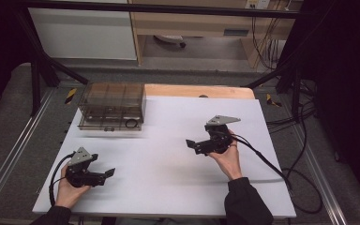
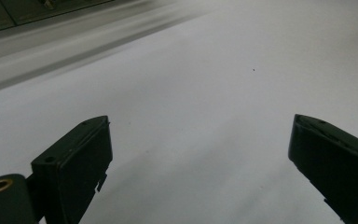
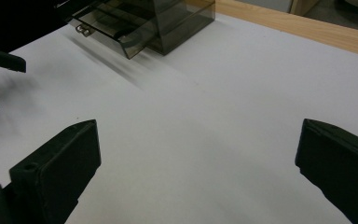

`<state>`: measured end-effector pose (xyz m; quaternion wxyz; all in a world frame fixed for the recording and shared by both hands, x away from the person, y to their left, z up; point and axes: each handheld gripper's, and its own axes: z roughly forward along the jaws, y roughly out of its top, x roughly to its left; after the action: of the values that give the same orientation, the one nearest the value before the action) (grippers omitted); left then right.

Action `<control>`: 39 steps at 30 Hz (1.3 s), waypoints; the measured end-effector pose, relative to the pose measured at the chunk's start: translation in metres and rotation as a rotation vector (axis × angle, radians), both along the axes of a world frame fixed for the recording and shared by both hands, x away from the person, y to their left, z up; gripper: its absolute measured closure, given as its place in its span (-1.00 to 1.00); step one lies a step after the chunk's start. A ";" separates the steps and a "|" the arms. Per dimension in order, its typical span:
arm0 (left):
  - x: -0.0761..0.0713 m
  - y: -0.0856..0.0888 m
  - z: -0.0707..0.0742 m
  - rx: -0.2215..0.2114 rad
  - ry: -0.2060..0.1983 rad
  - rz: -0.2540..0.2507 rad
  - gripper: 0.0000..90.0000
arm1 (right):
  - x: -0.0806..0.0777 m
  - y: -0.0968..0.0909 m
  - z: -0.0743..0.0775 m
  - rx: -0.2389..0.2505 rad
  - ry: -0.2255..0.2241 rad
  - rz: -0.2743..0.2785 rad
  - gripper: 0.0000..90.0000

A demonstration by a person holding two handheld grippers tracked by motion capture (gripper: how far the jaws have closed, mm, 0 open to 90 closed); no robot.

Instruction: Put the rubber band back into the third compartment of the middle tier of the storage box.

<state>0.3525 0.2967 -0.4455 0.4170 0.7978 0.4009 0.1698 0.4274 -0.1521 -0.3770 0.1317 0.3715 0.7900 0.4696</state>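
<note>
Hovering over the white table top (image 1: 168, 154), both grippers empty. Left gripper (image 1: 107, 174) sits near the front-left corner, held by the person's left hand (image 1: 68, 190), jaws aimed toward the table's middle. In the left gripper view its jaws are spread wide with only bare white surface between them; the left gripper (image 2: 198, 163) grips nothing.

Right gripper (image 1: 191, 144) is right of centre, held by the right hand (image 1: 228, 159), dark sleeve (image 1: 243, 201) behind it, cable (image 1: 267, 161) trailing off toward the table's right edge. Jaws point left, toward the other gripper. Right gripper view: the right gripper (image 3: 198, 163) has its jaws wide apart, nothing between them, white surface below.

Smoked translucent drawer box (image 1: 112, 105) stands at the far-left of the table top, well apart from both grippers. Its bottom drawer (image 3: 107, 30) is pulled partly out; a dark ring-shaped item (image 1: 131, 123) lies inside near the front, can't tell what it is. A bare wooden strip (image 1: 201, 90) runs along the far edge behind the white top. Grey triangular plates (image 1: 221, 120) top both grippers.
</note>
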 end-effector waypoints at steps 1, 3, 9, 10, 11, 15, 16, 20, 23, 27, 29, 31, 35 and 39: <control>0.000 0.000 0.000 0.000 0.000 0.000 -0.87 | -0.002 -0.005 -0.001 0.001 0.001 -0.003 -0.99; 0.000 0.000 0.000 0.000 0.001 0.001 -0.87 | -0.005 -0.016 -0.005 0.007 -0.002 -0.009 -0.99; 0.000 0.000 -0.001 0.006 0.003 -0.002 -0.87 | -0.015 -0.044 -0.016 0.015 0.016 -0.023 -0.99; 0.000 0.000 -0.001 0.007 0.003 -0.002 -0.87 | -0.016 -0.048 -0.018 0.013 0.020 -0.024 -0.99; 0.000 0.000 -0.001 0.007 0.003 -0.001 -0.87 | -0.018 -0.052 -0.020 0.007 0.022 -0.022 -0.99; 0.000 0.000 -0.001 0.007 0.004 -0.002 -0.87 | -0.025 -0.066 -0.029 0.013 0.037 -0.024 -0.99; 0.000 -0.001 -0.001 0.007 0.004 -0.002 -0.87 | -0.027 -0.069 -0.032 0.013 0.043 -0.026 -0.99; 0.000 -0.001 -0.001 0.010 0.004 -0.004 -0.87 | -0.034 -0.080 -0.040 0.017 0.056 -0.029 -0.99; 0.000 -0.001 -0.001 0.010 0.005 -0.005 -0.87 | -0.040 -0.087 -0.046 0.004 0.059 -0.016 -0.99; 0.000 -0.001 -0.001 0.010 0.004 -0.007 -0.87 | -0.048 -0.098 -0.052 0.015 0.053 -0.002 -0.99; 0.000 -0.001 -0.001 0.011 0.004 -0.009 -0.87 | -0.051 -0.103 -0.055 0.021 0.052 0.000 -0.99; 0.000 -0.001 -0.001 0.012 0.005 -0.009 -0.87 | -0.054 -0.109 -0.059 0.028 0.054 0.004 -0.99; 0.000 -0.001 -0.002 0.016 0.006 -0.012 -0.86 | -0.060 -0.120 -0.065 0.050 0.055 0.005 -0.99; 0.000 -0.001 -0.002 0.016 0.006 -0.016 -0.86 | -0.063 -0.128 -0.070 0.070 0.060 0.001 -0.99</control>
<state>0.3526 0.2954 -0.4474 0.4107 0.8048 0.3945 0.1671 0.3640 -0.2800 -0.4473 0.0946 0.3896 0.7769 0.4854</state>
